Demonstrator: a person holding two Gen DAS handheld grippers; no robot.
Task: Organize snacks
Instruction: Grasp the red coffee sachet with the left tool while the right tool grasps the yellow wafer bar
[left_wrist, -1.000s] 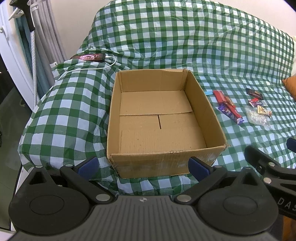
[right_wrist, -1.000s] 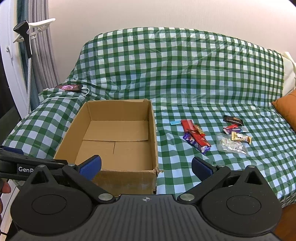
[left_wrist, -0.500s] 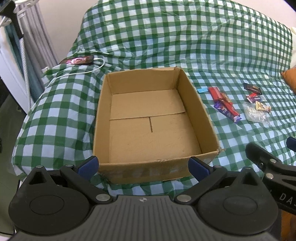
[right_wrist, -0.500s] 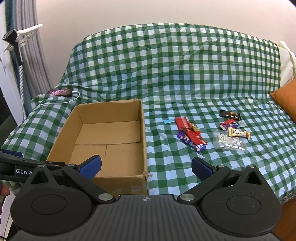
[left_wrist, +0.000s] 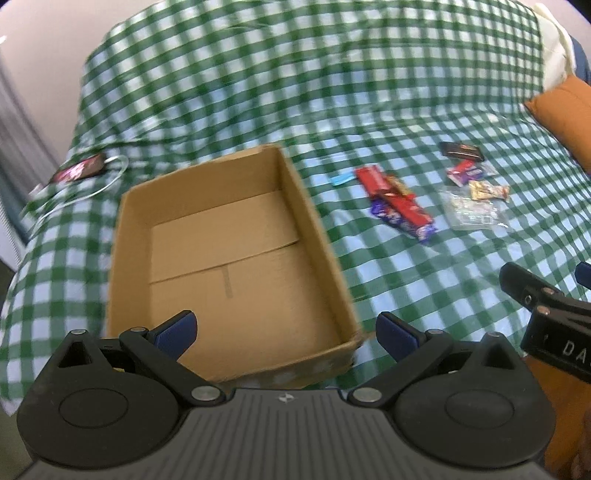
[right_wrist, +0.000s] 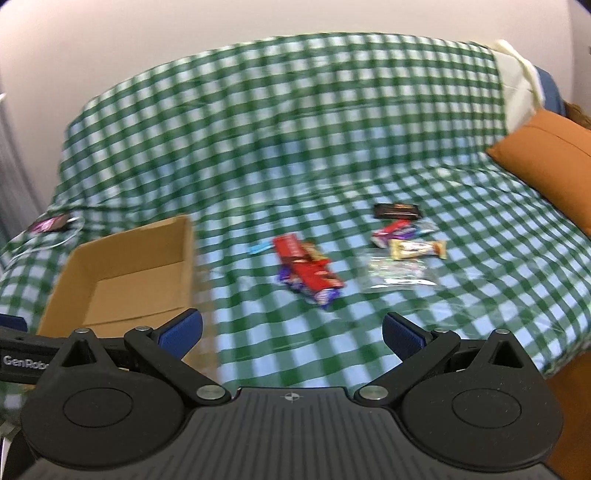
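A: State of the tongs?
B: Left gripper (left_wrist: 284, 328): wide, holding nothing, above the near edge of the cardboard box (left_wrist: 225, 254). Right gripper (right_wrist: 291, 332): wide, holding nothing.
A: Location of the snacks?
B: Snack pile (right_wrist: 308, 275) lies on the checked cover (right_wrist: 280, 122), right of the box. Clear bag (right_wrist: 397, 271) further right.

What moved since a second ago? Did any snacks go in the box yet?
Only the grippers moved: both swung right, toward the snacks. The left gripper and right gripper stay open and empty. The cardboard box is still empty, snacks still on the blanket.
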